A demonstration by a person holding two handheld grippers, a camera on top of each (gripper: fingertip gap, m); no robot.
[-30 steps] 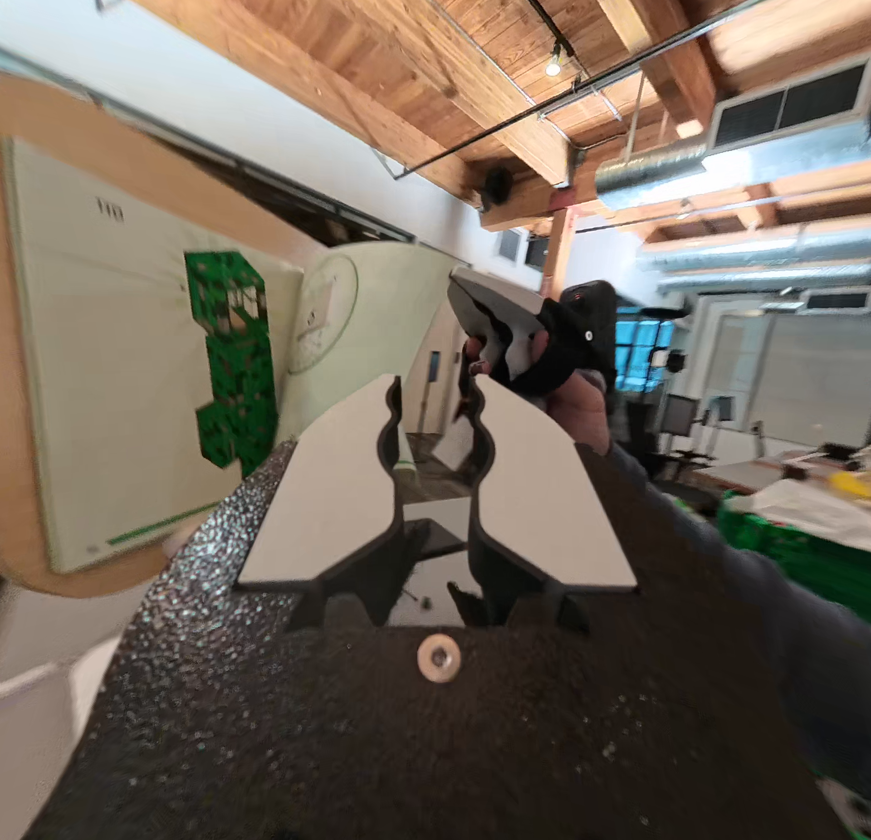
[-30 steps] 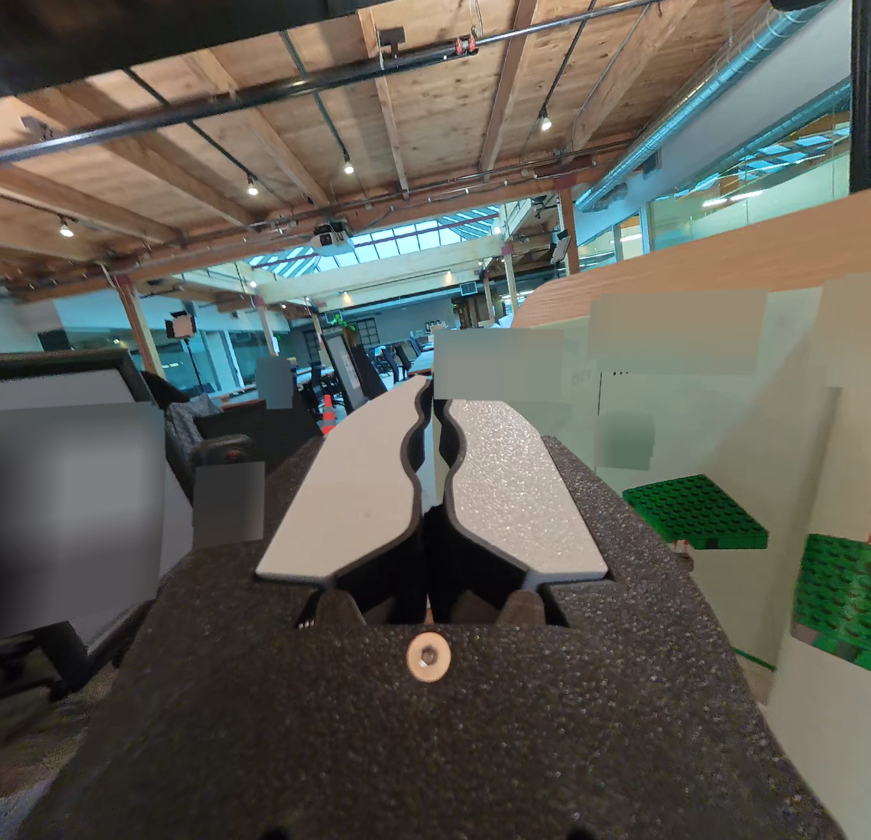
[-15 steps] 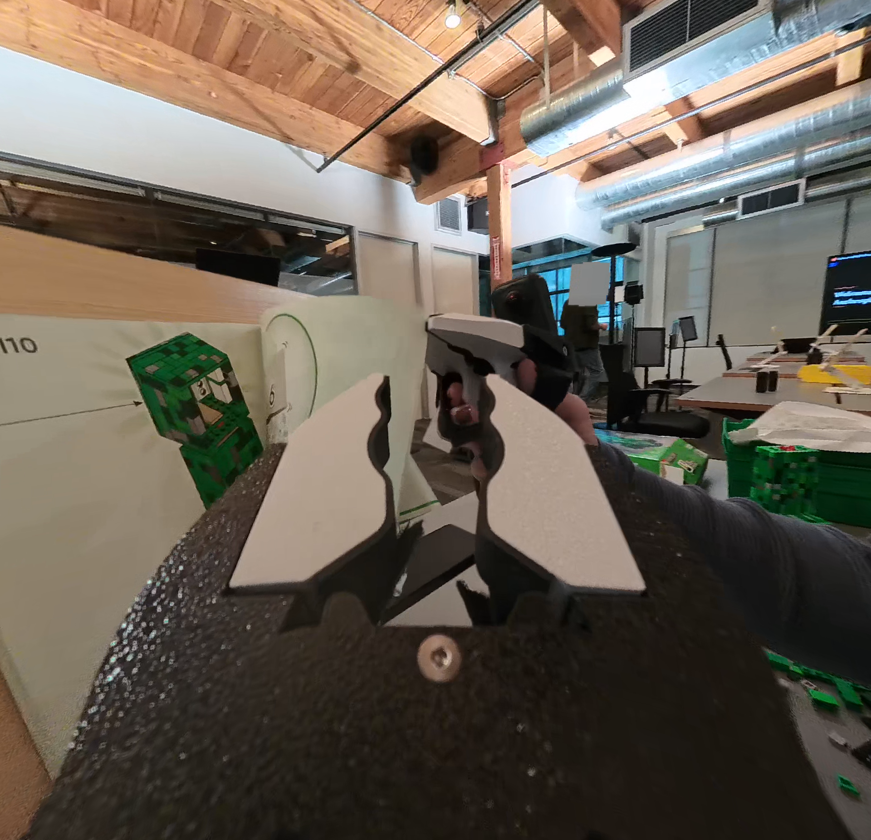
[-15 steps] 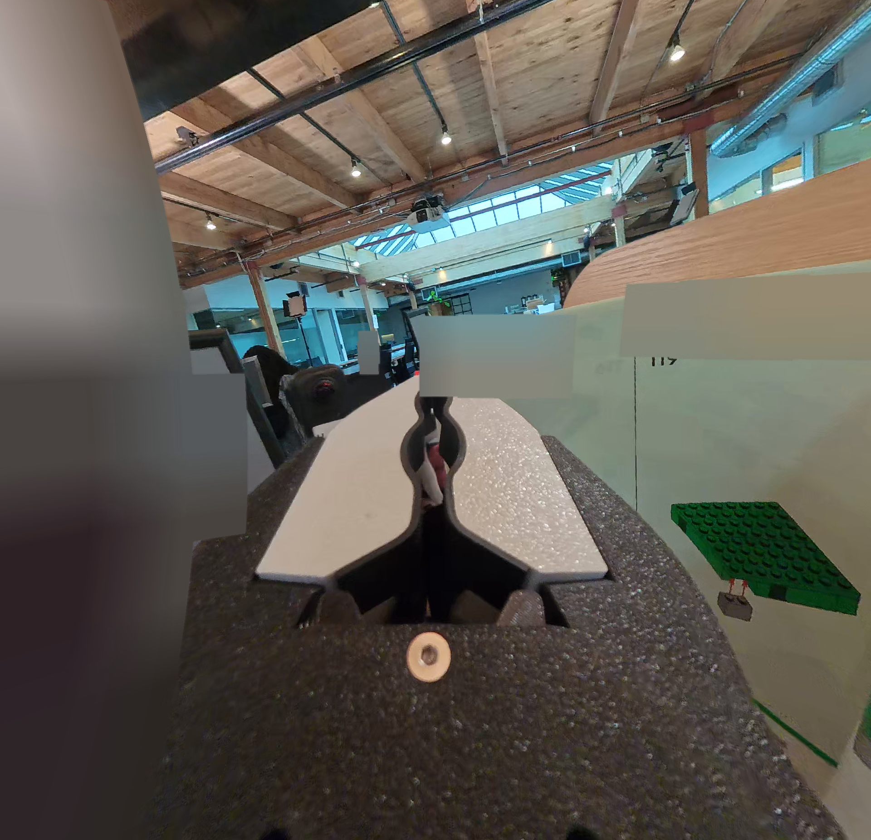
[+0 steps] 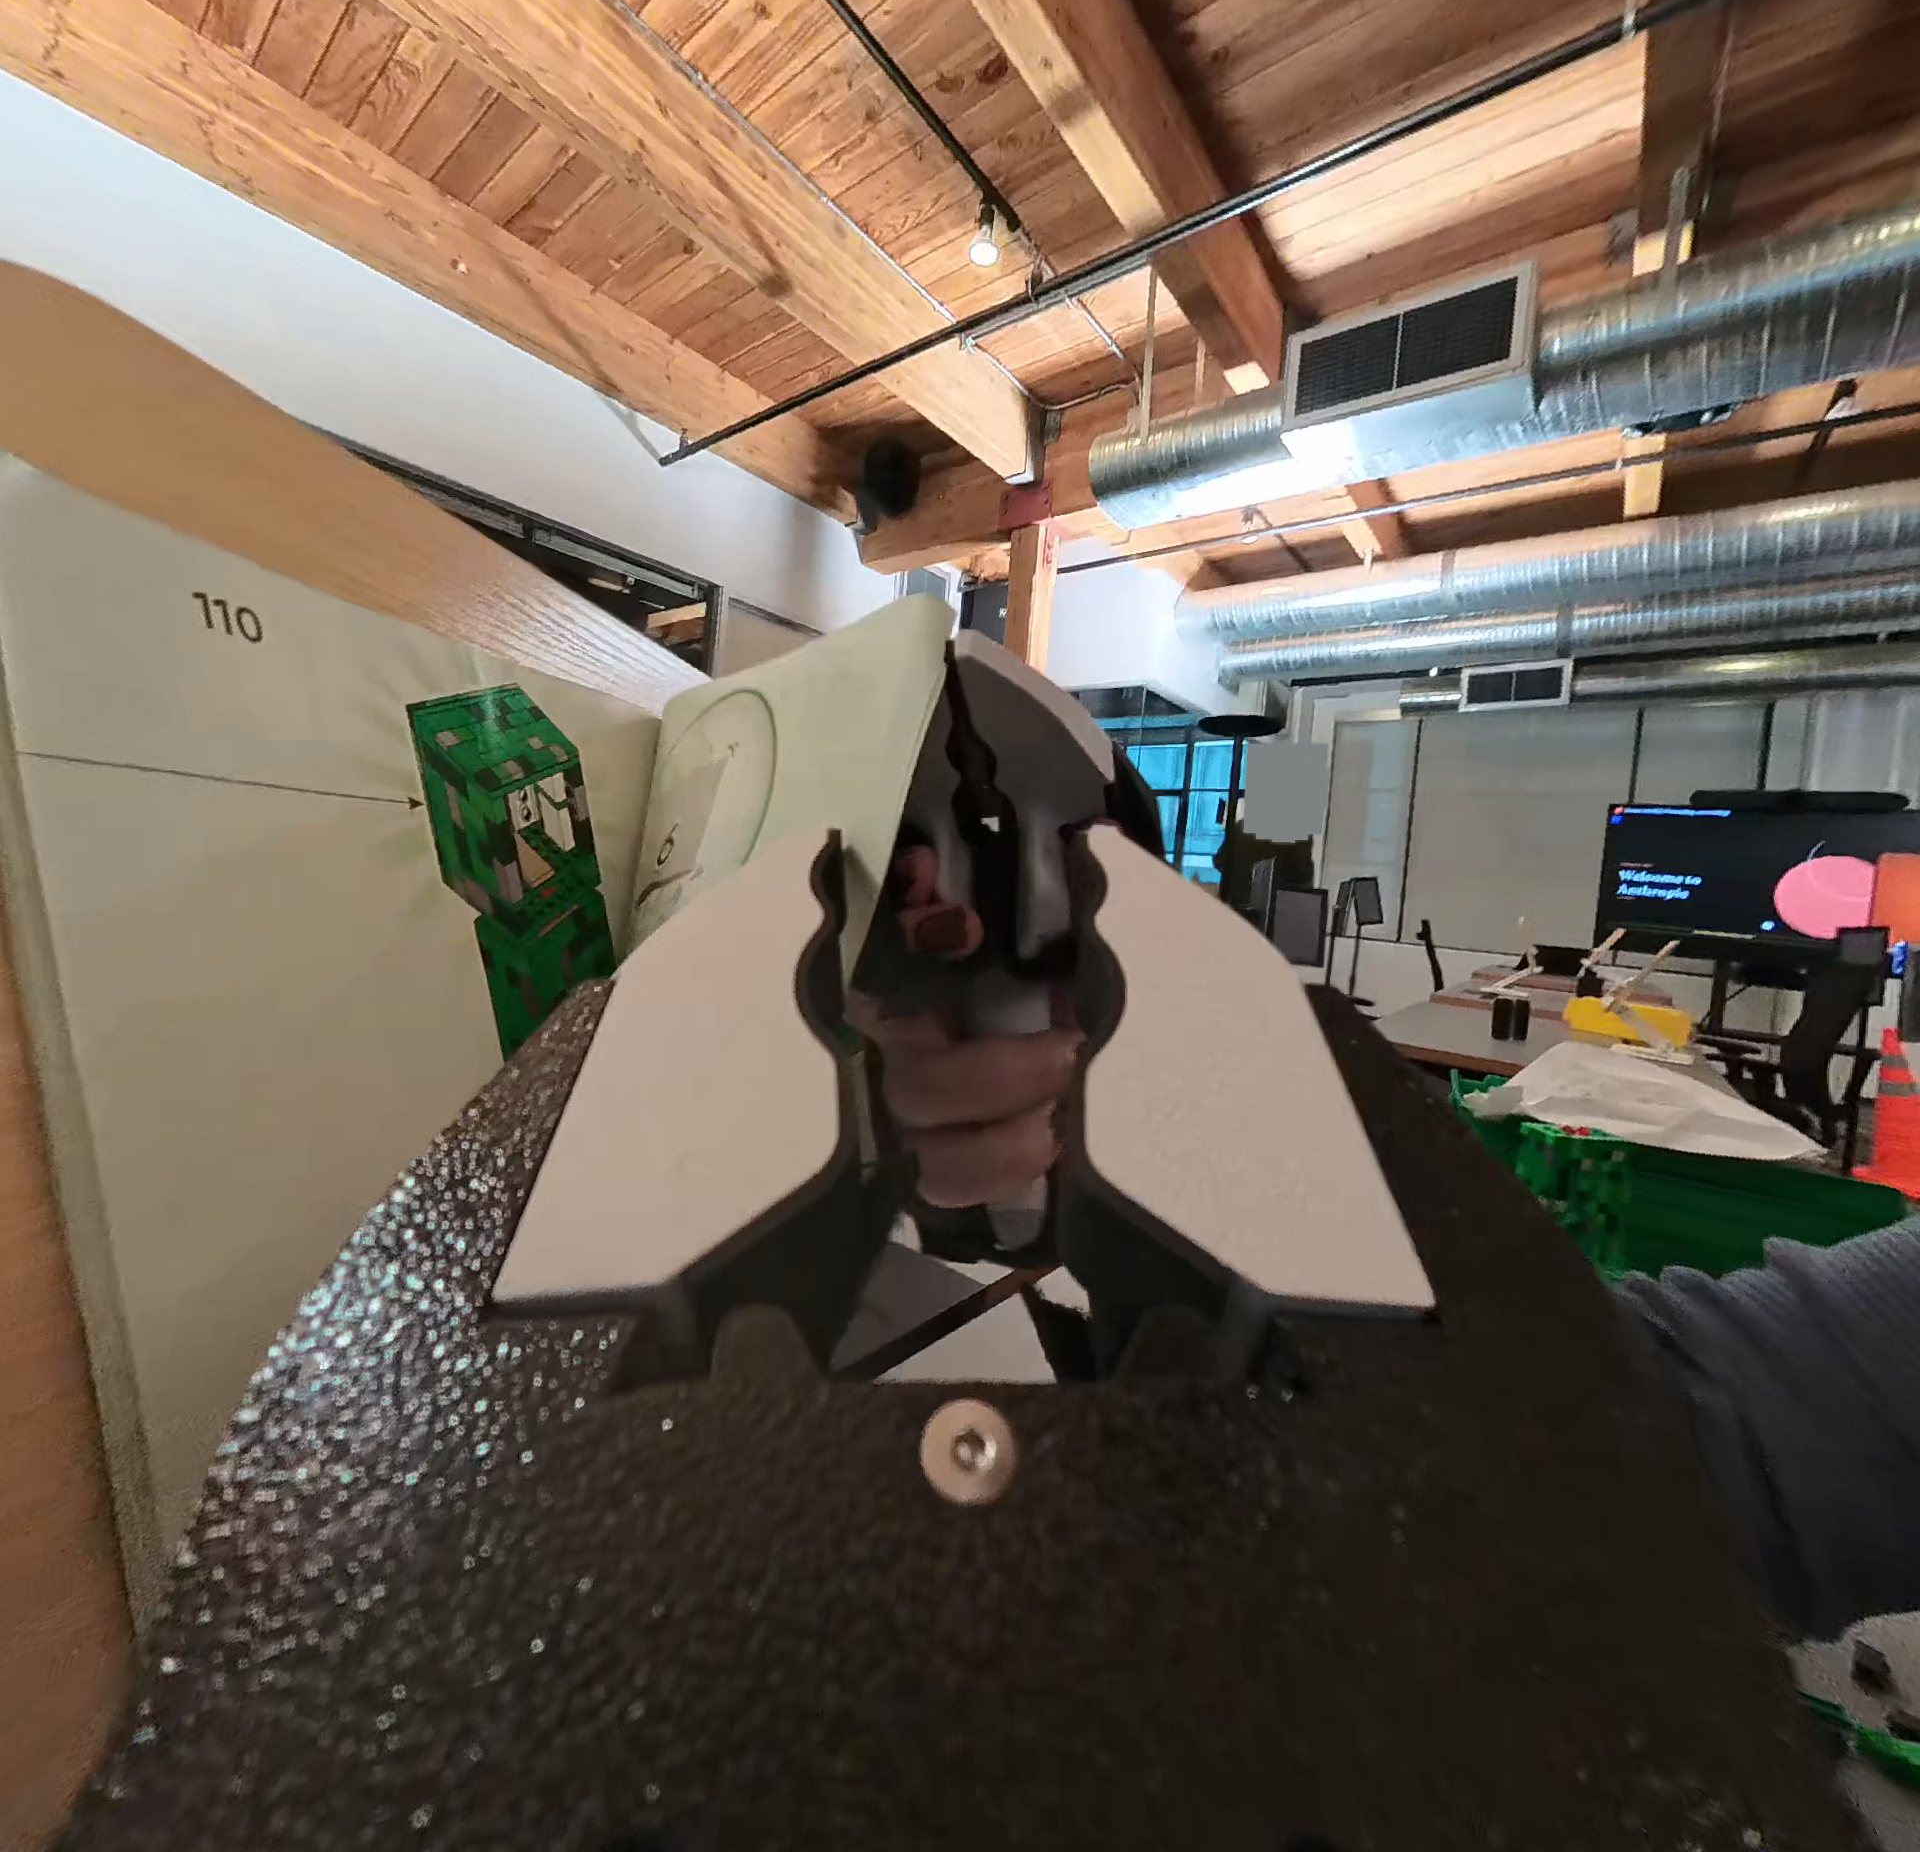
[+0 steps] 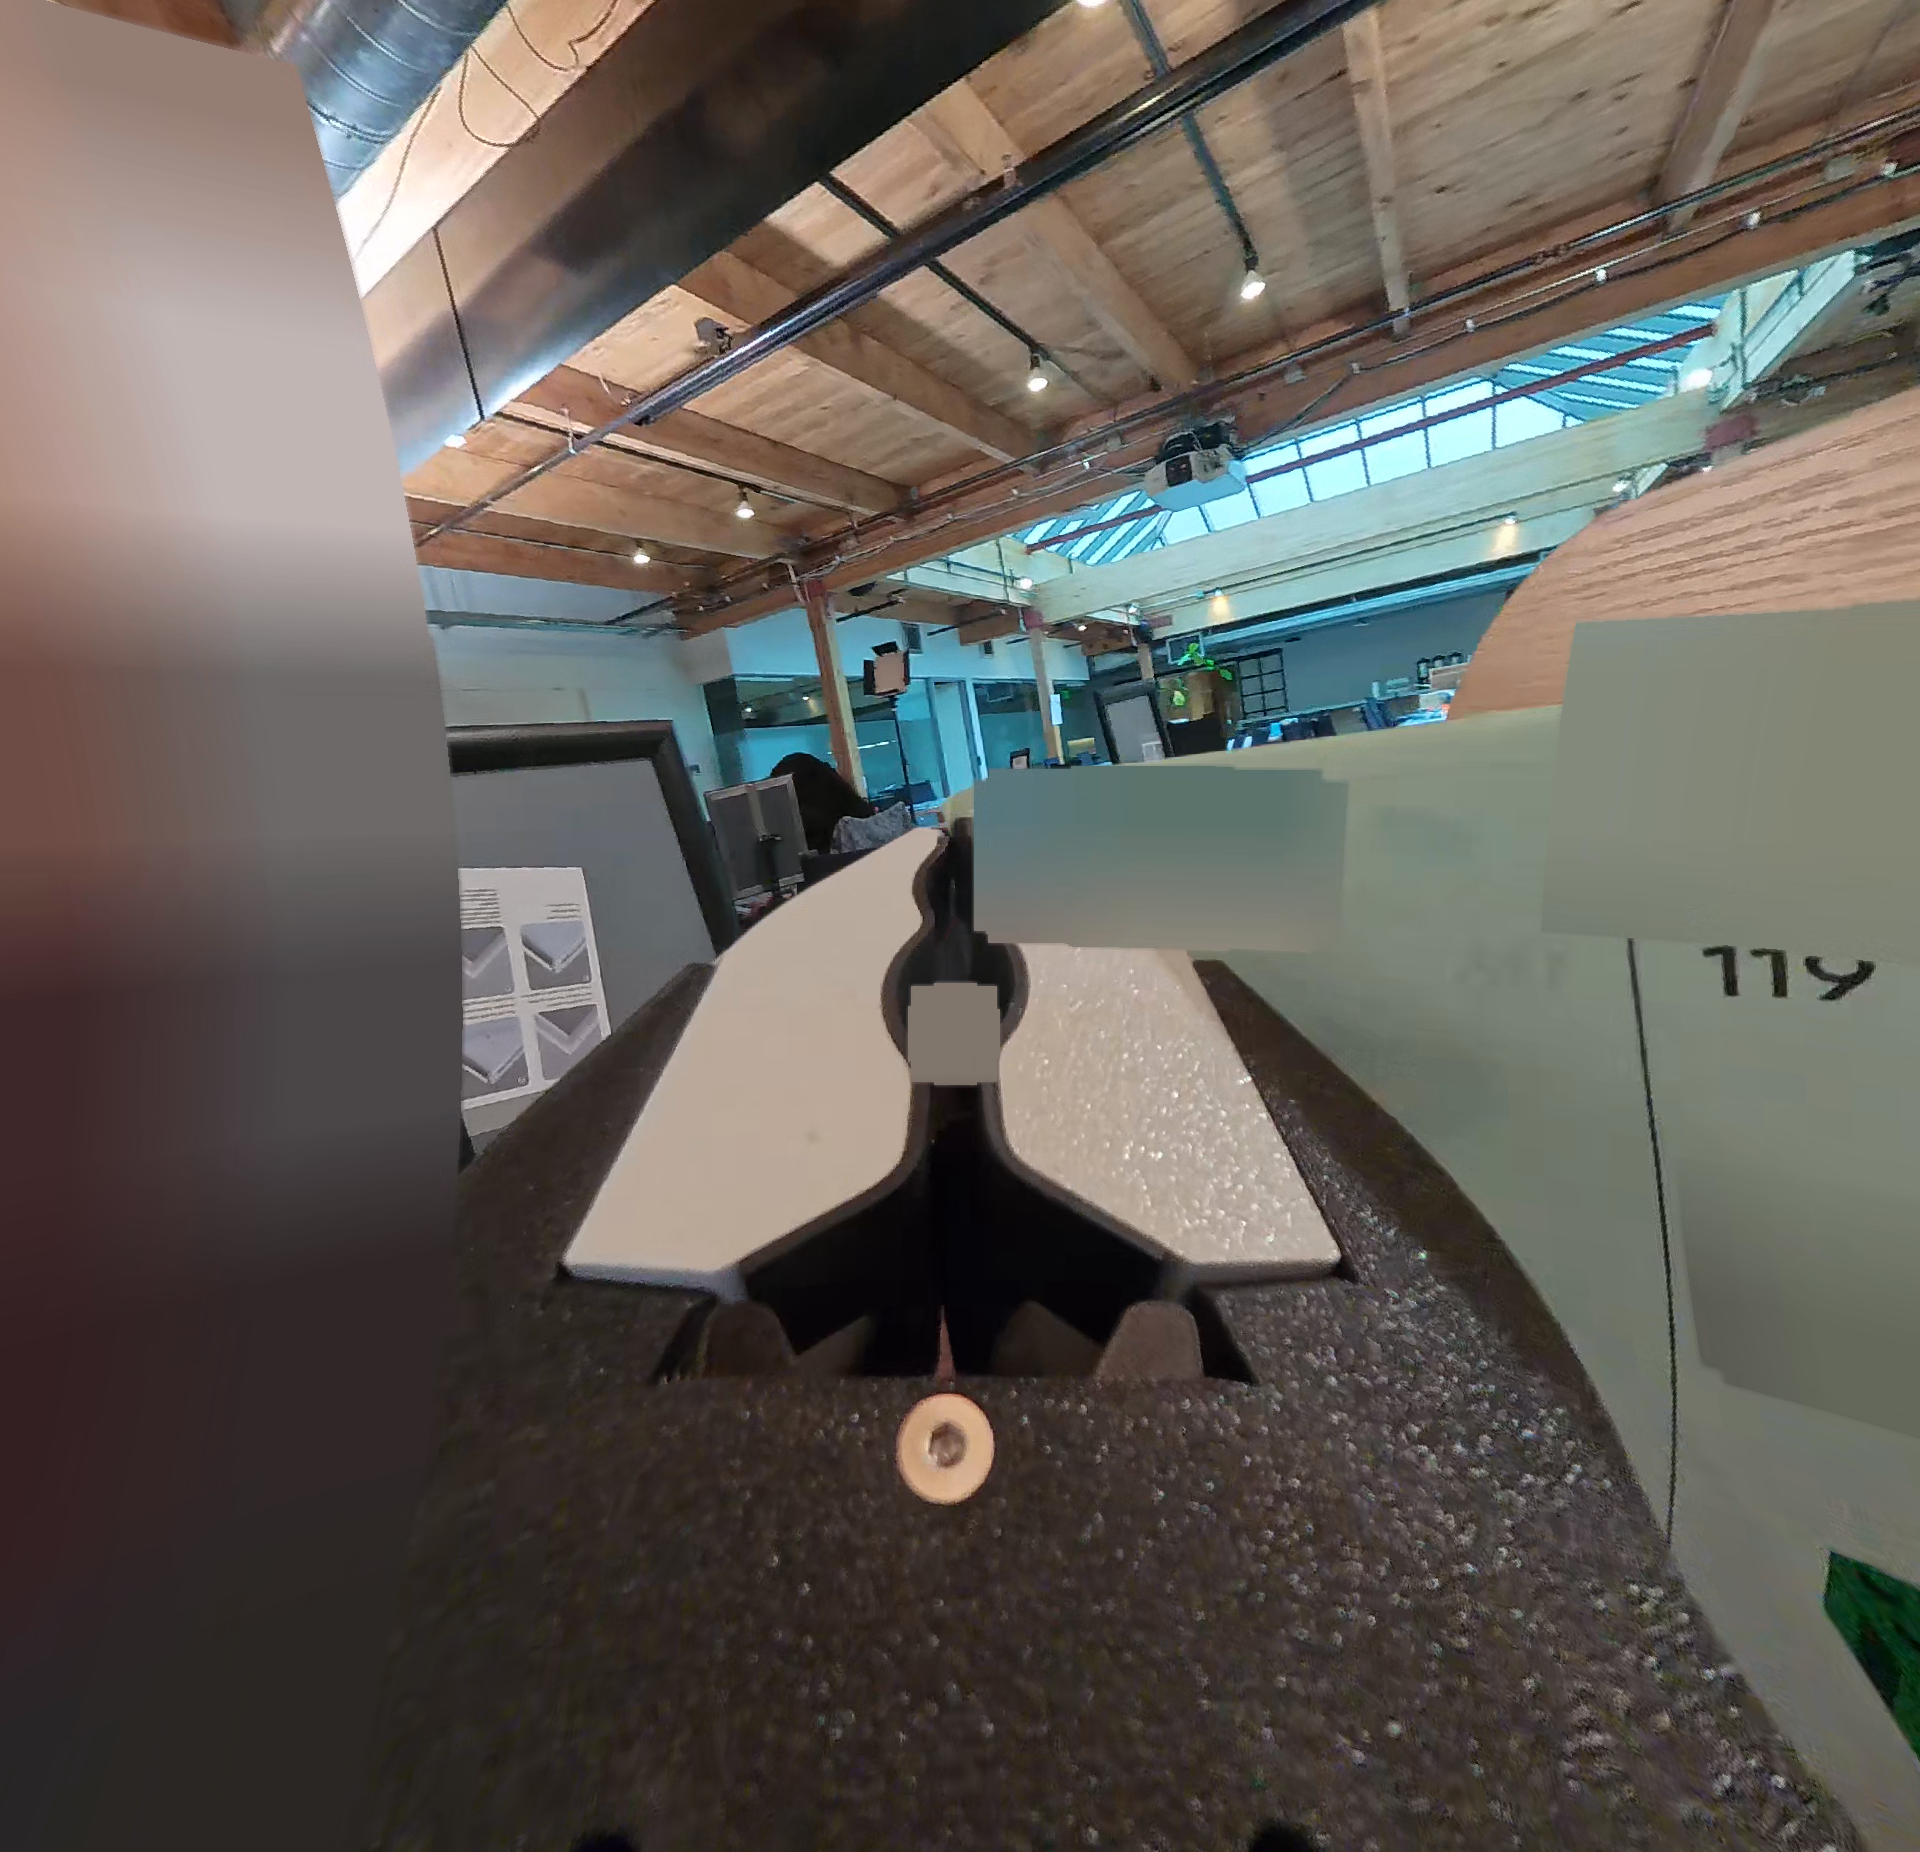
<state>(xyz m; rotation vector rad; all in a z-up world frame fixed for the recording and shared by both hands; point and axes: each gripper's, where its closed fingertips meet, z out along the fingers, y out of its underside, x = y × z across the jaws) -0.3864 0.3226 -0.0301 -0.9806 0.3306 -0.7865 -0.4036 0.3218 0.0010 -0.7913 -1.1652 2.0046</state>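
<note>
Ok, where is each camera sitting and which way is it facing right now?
Left wrist view: on the left tool, tilted up; looks through its open fingers at the right tool pinching a booklet page; hand and sleeve show.
Right wrist view: on the right tool, facing the office; only its shut fingers show.
Shared: the booklet page, wooden ceiling.

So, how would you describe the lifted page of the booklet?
Look left, at the open instruction booklet lying against the wooden surface. From its fold one lifted page curls toward the right gripper, whose fingers appear shut on its edge. Unlike the flat page with the green brick figure, it bears a thin green circle.
</note>
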